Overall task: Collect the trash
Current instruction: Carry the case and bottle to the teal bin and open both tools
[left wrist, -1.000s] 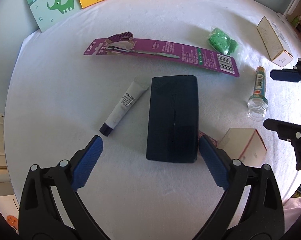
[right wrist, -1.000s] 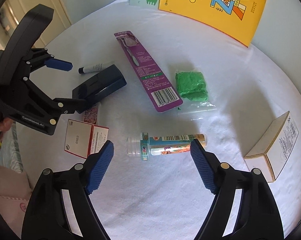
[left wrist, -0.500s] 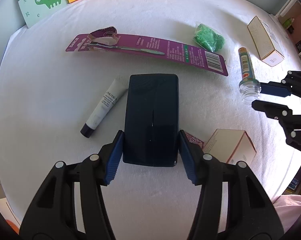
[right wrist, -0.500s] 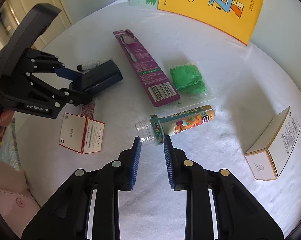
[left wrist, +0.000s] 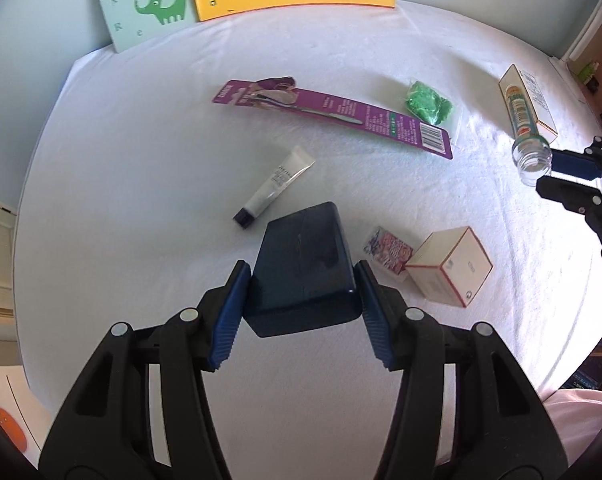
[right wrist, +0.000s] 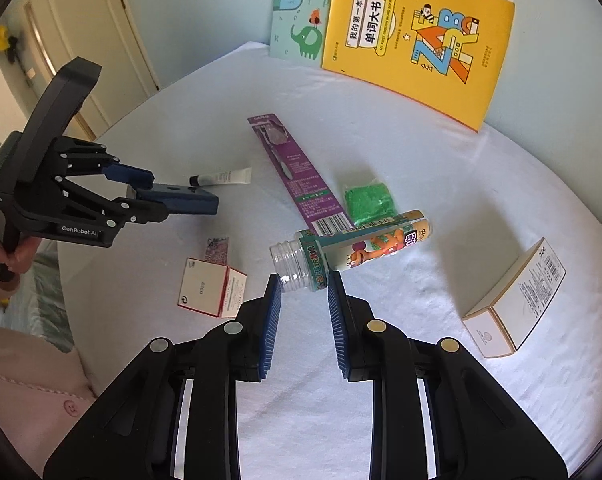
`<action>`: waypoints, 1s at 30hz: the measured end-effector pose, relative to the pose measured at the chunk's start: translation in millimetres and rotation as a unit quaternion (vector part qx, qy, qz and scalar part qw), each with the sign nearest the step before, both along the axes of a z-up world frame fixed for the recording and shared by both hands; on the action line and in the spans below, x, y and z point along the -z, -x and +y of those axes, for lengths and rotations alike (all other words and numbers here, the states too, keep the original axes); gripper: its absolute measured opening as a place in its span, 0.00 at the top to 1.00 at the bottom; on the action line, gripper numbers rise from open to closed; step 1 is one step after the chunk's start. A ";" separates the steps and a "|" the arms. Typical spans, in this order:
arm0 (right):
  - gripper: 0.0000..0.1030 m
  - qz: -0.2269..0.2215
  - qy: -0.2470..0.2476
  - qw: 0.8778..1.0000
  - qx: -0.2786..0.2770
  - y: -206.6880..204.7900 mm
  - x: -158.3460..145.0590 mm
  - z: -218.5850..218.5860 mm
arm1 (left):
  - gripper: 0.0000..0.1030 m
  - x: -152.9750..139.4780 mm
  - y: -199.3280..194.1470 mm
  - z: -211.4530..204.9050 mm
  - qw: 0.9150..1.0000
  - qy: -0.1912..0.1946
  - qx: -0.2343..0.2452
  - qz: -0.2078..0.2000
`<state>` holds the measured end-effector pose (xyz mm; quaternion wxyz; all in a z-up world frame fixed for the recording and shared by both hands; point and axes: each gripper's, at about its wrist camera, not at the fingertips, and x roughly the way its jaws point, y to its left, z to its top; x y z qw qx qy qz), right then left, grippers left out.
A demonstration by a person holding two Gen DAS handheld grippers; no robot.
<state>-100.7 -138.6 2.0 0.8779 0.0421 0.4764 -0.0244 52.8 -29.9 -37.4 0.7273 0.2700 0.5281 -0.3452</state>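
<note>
Left gripper clamped on a dark navy rectangular hard case, fingers pressed on its two long sides near one end, the case tilted off the white-covered surface toward its near edge. Right gripper closed on the neck end of a clear plastic bottle with a colourful cartoon label, fingers narrow, the bottle raised and slanting out beyond the tips. Likely step: carrying both pieces off to wherever trash goes. Best done with a level, slow lift, since the case is held at one end only and may swing or slip; same for the bottle, gripped at its ribbed neck and free to pivot. Worth keeping the two loads apart and clear of the red-edged cream carton below. Left on the surface: purple toothbrush card, white squeeze tube with dark cap, bag of green material, small patterned packet, long cream box near the right edge. Left wrist view alone gives the case's top face and the finger contact on it; right wrist view alone gives the case's thin side profile, a hand on the left handle, and the yellow book against the wall in full.
</note>
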 end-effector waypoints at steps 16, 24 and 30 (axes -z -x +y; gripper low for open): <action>0.75 -0.039 0.002 0.990 -0.136 -25.4 -36.8 83.2 | 0.50 -36.6 17.4 87.9 0.993 0.015 -0.106 -0.048; 0.75 -0.036 -0.016 0.975 -0.219 -46.5 -37.8 140.1 | 0.50 -38.3 23.1 151.8 0.982 0.000 -0.182 -0.056; 0.75 -0.032 -0.027 0.956 -0.290 -65.9 -35.9 194.5 | 0.50 -40.0 29.0 209.3 0.968 -0.008 -0.245 -0.055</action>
